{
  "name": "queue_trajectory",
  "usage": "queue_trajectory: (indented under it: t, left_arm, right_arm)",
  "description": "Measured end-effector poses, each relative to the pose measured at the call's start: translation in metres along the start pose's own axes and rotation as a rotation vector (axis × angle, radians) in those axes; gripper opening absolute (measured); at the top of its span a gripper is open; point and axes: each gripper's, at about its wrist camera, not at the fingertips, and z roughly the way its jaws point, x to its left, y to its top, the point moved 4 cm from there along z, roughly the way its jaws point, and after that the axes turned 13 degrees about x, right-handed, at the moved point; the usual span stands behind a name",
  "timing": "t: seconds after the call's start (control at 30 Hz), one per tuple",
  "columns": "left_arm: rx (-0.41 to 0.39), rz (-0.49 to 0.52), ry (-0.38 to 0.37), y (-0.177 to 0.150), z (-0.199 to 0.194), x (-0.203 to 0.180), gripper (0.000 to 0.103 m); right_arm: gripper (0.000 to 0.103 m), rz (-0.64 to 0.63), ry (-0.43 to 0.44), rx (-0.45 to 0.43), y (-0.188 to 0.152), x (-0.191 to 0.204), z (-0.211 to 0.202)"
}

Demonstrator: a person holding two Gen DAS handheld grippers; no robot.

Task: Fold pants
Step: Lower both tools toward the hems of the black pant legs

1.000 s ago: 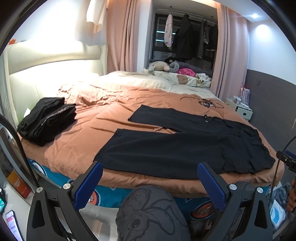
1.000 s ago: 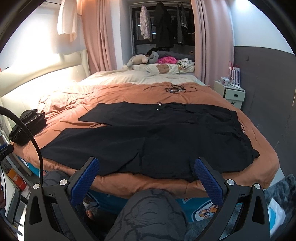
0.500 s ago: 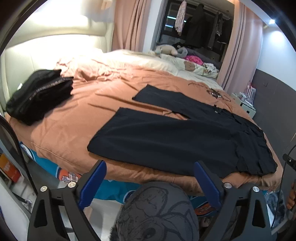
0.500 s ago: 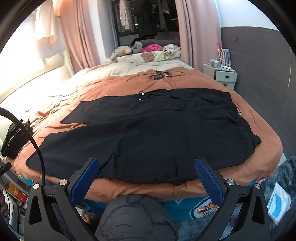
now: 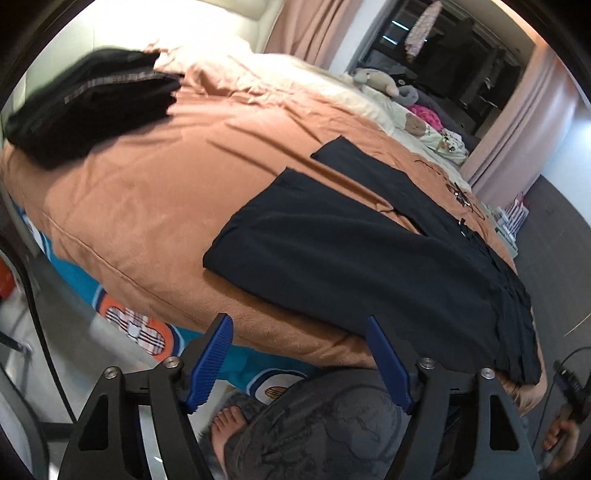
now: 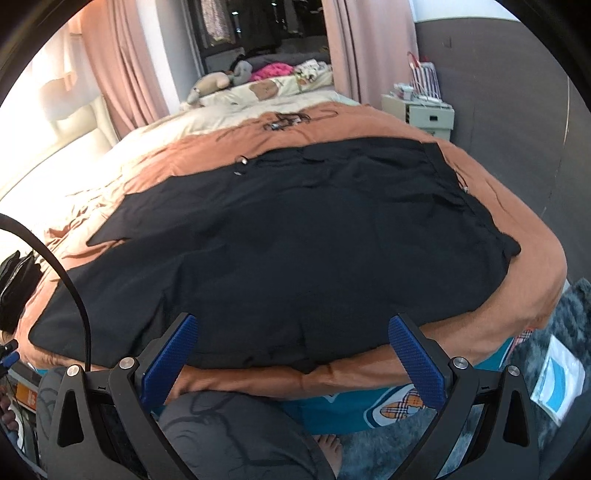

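You are standing in a home bedroom: a bed (image 5: 140, 192) under an orange-brown cover, soft toys (image 6: 221, 79) by the pillows, pink curtains (image 6: 125, 74), hanging clothes (image 5: 421, 26) and a small nightstand (image 6: 424, 114) show it.

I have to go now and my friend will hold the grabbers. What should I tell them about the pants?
Left gripper: nothing between its jaws, which are closing; it hangs at the bed's near edge, by the nearer pant leg.
Right gripper: open, empty, at the near edge by the waist end.
Black pants: spread flat on the orange blanket, legs apart, nothing folded.
Folded dark clothes lie at the blanket's far left corner.
Left to do: every fold. Probably start by laying one leg over the other.
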Motion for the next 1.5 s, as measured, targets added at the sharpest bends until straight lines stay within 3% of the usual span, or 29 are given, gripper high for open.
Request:
queue_trajectory:
  t: [0.13,0.4,0.6,0.67,0.8,0.93,1.03,1.2,1.33,1.5]
  left_arm:
    - [0.032,-0.031,-0.05,0.007,0.015,0.008,0.072]
    - [0.087,-0.112,-0.059,0.02,0.046,0.028,0.065]
    - [0.057,-0.151,-0.092,0.038,0.049,0.038,0.062]
    - [0.049,-0.175,-0.101,0.044,0.051,0.044,0.057]
    - [0.03,-0.263,-0.085,0.051,0.051,0.059,0.029]
    - [0.012,-0.309,-0.082,0.054,0.049,0.066,0.013]
    - [-0.004,-0.311,-0.051,0.056,0.046,0.065,0.012]
    - [-0.016,-0.313,-0.023,0.061,0.042,0.061,0.011]
    - [-0.028,-0.313,-0.009,0.066,0.038,0.058,0.011]
    - [-0.042,-0.289,0.022,0.074,0.033,0.05,0.011]
  right_arm:
    - [0.103,0.026,-0.003,0.03,0.008,-0.002,0.008]
    - [0.103,0.067,-0.016,0.077,0.029,-0.014,0.03]
    - [0.103,0.096,-0.034,0.09,0.039,-0.02,0.036]
    - [0.103,0.115,-0.035,0.093,0.041,-0.025,0.037]
    - [0.103,0.16,-0.042,0.085,0.041,-0.037,0.041]
    - [0.103,0.206,-0.047,0.085,0.038,-0.056,0.04]
    - [0.103,0.239,-0.053,0.081,0.038,-0.072,0.038]
    - [0.094,0.306,-0.07,0.092,0.032,-0.103,0.039]
    - [0.092,0.402,-0.027,0.072,0.025,-0.136,0.037]
    - [0.074,0.479,0.055,0.055,0.023,-0.17,0.046]
